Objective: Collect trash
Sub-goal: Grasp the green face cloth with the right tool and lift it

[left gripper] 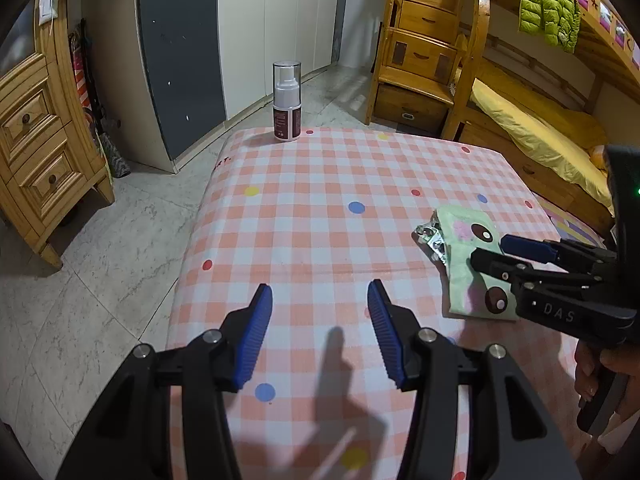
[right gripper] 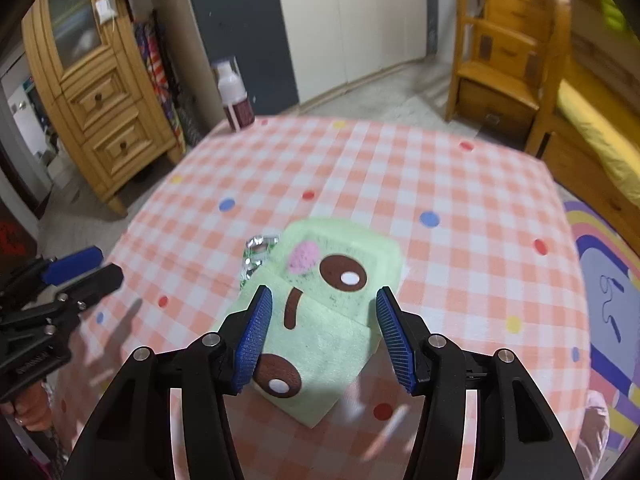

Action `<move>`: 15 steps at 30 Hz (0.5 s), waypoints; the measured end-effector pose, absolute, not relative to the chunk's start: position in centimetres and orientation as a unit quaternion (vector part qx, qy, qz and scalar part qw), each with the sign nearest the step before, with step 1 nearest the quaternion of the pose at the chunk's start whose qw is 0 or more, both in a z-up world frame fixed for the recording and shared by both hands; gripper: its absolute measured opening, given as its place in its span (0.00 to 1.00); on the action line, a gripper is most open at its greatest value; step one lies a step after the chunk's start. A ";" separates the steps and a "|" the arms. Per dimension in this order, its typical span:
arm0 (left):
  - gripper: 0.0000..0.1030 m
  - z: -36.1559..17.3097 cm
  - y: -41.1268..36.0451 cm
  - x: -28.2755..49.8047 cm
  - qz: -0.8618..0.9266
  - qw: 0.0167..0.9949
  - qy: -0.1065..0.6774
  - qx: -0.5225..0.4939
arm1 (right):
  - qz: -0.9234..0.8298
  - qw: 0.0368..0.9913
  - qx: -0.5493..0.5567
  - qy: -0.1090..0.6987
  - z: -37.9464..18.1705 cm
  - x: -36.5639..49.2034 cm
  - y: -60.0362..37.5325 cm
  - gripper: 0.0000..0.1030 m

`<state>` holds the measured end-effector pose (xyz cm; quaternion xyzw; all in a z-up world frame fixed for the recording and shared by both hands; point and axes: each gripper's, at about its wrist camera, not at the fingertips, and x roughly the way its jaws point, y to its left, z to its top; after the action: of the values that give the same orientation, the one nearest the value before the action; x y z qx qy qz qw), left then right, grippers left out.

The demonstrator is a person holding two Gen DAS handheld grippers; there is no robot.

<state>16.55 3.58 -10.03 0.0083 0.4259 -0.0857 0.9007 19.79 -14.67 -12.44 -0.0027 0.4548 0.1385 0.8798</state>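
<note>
The left hand-held gripper (left gripper: 320,296) hangs released over the checked tabletop (left gripper: 320,208), its blue fingers (left gripper: 256,332) apart with only cloth showing between them. Off to its right, a folded green cloth (left gripper: 468,268) with brown eye spots lies flat. A crumpled piece of silver foil (left gripper: 430,240) touches the cloth's far left corner, partly tucked under it. The right hand-held gripper (left gripper: 486,250) reaches in from the right with its tips over that cloth.

The right hand-held gripper (right gripper: 324,296) is also released; its jaws stand apart above the green cloth (right gripper: 340,312), which shows between them, the pads not pressing on it. Just beyond its left fingertip, the foil (right gripper: 258,258) pokes out at the cloth's edge. The left hand-held gripper (right gripper: 102,266) is well to its left. Far ahead, a white pump bottle (left gripper: 287,100) stands upright at the tabletop's far edge.
</note>
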 end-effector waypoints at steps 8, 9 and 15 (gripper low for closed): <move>0.47 -10.0 3.6 15.3 -0.087 0.899 0.428 0.008 | 0.187 0.860 -0.066 0.470 -12.4 14.8 -12.9 0.36; 0.47 -9.9 3.6 15.0 -0.088 0.899 0.428 0.008 | 0.190 0.861 -0.069 0.467 -12.4 14.4 -12.6 0.29; 0.48 -9.3 3.8 13.2 -0.085 0.901 0.426 0.014 | 0.179 0.887 -0.080 0.419 -9.3 10.7 -12.2 0.04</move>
<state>13.17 3.80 -9.32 0.0140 0.4258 -0.0851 0.9007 10.71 -12.20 -9.27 -0.0799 0.4192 0.1787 0.8866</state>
